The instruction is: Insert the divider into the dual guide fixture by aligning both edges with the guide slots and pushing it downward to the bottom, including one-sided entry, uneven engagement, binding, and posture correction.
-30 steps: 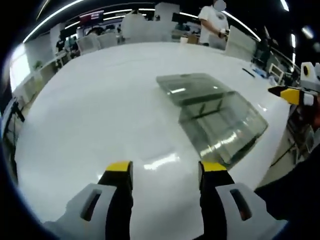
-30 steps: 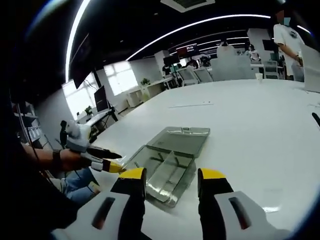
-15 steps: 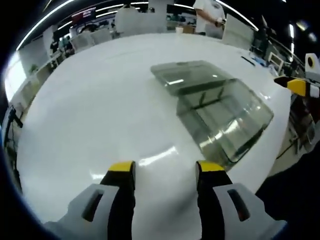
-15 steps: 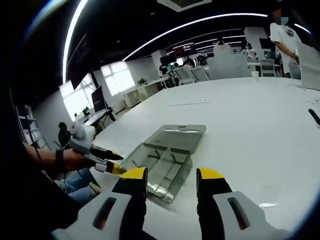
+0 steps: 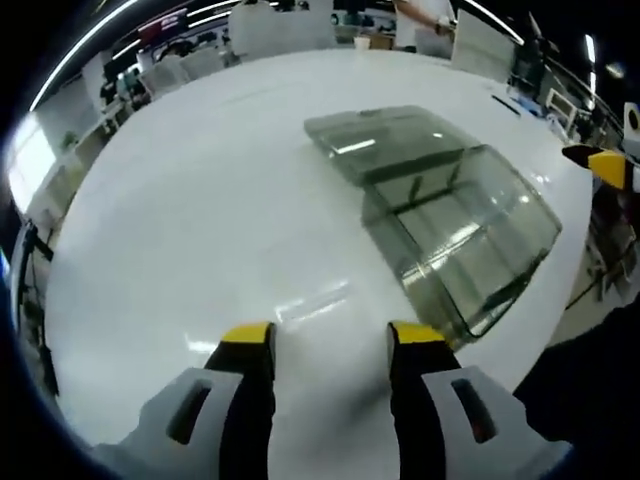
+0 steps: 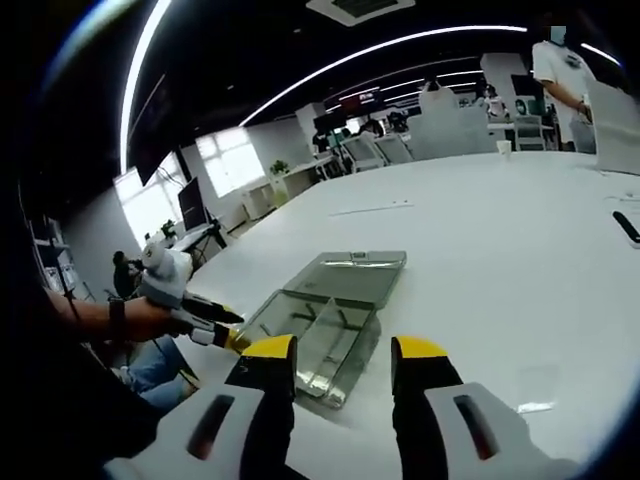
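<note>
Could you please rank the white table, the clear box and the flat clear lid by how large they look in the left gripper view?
1. white table
2. clear box
3. flat clear lid, though it lies farther away, so the last two are unsure.

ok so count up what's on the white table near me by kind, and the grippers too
Clear plastic tray: 1
Clear flat lid or panel beside it: 1
Grippers: 2, left gripper and right gripper, both open and empty
Total: 4
</note>
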Tool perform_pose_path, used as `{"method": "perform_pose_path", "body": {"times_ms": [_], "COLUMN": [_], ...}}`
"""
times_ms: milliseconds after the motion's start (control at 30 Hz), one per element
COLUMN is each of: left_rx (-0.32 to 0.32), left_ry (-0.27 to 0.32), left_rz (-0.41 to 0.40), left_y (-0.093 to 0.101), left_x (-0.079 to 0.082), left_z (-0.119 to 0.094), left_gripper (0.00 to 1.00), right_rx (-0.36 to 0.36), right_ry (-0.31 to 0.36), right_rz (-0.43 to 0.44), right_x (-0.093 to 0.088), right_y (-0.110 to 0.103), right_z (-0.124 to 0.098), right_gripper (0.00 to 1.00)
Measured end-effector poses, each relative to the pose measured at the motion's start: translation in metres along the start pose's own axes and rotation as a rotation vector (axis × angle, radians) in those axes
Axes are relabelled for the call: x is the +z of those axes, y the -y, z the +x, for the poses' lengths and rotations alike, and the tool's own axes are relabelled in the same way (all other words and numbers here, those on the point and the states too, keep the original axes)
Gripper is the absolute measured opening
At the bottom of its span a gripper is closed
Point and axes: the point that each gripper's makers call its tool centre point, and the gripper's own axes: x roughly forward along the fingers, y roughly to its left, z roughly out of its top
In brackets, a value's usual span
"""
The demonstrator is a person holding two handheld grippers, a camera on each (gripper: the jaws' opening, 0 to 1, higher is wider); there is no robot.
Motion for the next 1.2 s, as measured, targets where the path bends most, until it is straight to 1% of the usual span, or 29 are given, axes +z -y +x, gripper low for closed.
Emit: {"method": "perform_pose_path", "body": {"times_ms": [33,133,267,333,367,400,500,567,633,700,733,800,867,1000,1067,1133,1200], "left_rx": [0.0,-0.004,-0.002,-0.006,-0.016,-0.019,-0.021,-0.027,-0.028,-0.03,-0.032,-0.037,-0.041,-0.042,-0.032,-0.016,-0.017], "left_ry": [-0.022,-0.035,-0.063,-0.104,-0.139,-0.171,-0.186,-0.217,-0.231,-0.231,-0.212,-0.189,-0.19,-0.174,-0.151,-0.112,-0.093], "left_rz": [-0.002,0.005,0.007,0.015,0.039,0.043,0.05,0.056,0.067,0.072,0.075,0.038,0.027,0.036,0.031,0.016,0.004], "left_y": [0.0,-0.002,-0.001,-0.001,0.001,0.001,0.002,0.0,0.0,0.001,0.001,0.0,-0.001,0.0,-0.002,-0.004,-0.003], "left_x": [-0.002,-0.001,-0.003,-0.007,-0.01,-0.012,-0.01,-0.011,-0.011,-0.01,-0.009,-0.008,-0.011,-0.014,-0.012,-0.009,-0.007], "left_z": [0.0,0.0,-0.001,-0.003,-0.004,-0.005,-0.004,-0.004,-0.004,-0.004,-0.003,-0.005,-0.007,-0.01,-0.012,-0.015,-0.019], "left_gripper": [0.35,0.33,0.33,0.32,0.32,0.33,0.33,0.32,0.32,0.31,0.3,0.3,0.29,0.29,0.29,0.29,0.29], "right_rx": [0.0,0.003,0.01,0.011,0.012,0.013,0.021,0.022,0.025,0.025,0.023,0.021,0.021,0.022,0.024,0.026,0.031], "right_ry": [0.002,0.0,-0.01,-0.008,-0.006,-0.006,-0.01,-0.016,-0.013,-0.013,-0.014,-0.01,-0.008,-0.015,-0.014,-0.013,-0.016], "right_rz": [0.003,0.013,0.002,0.003,0.005,0.006,-0.001,-0.009,-0.011,-0.014,-0.015,-0.01,-0.007,-0.014,-0.018,-0.025,-0.029], "right_x": [0.0,-0.001,-0.003,-0.002,-0.002,-0.002,-0.002,-0.003,-0.002,-0.003,-0.003,-0.003,-0.004,-0.006,-0.005,-0.004,-0.005], "right_y": [0.0,-0.001,-0.004,-0.004,-0.004,-0.004,-0.006,-0.008,-0.008,-0.009,-0.01,-0.011,-0.012,-0.014,-0.016,-0.018,-0.019], "right_z": [0.0,0.001,0.001,0.001,0.001,0.0,0.0,-0.001,-0.001,-0.003,-0.003,-0.006,-0.008,-0.009,-0.011,-0.012,-0.011], "right_gripper": [0.34,0.34,0.34,0.34,0.34,0.34,0.34,0.33,0.33,0.33,0.33,0.33,0.33,0.33,0.33,0.33,0.33]}}
